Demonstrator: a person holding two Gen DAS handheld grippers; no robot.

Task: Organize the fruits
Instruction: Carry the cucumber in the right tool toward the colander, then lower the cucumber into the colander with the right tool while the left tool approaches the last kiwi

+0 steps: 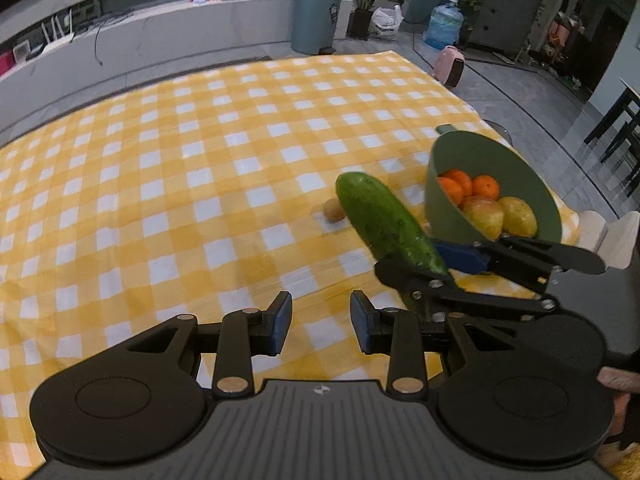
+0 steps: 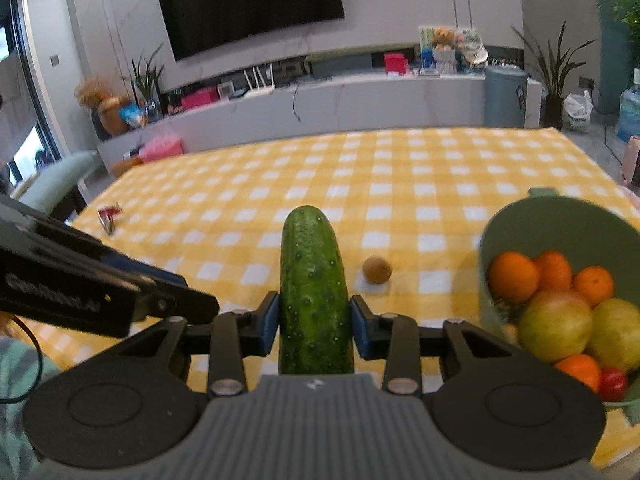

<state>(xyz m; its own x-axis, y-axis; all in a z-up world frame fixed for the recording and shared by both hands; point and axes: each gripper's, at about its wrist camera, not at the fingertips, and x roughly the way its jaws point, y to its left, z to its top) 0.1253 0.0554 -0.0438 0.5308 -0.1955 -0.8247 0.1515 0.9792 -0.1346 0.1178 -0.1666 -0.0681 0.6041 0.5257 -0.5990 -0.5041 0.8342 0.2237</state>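
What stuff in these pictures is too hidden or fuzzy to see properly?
- Cucumber, right wrist view: its near end is hidden behind the tongs' body.
- Green bowl, right wrist view: its right side is cut off by the picture edge, and fruit covers the bottom.
- Small brown fruit, left wrist view: too blurred to name.
- Red item on the cloth, right wrist view: too small and blurred.

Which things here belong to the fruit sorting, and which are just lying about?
Job: cucumber gripped by the right gripper; green bowl of fruit; small brown fruit on the cloth.
Lying about: red wrapper; bin; water bottle.
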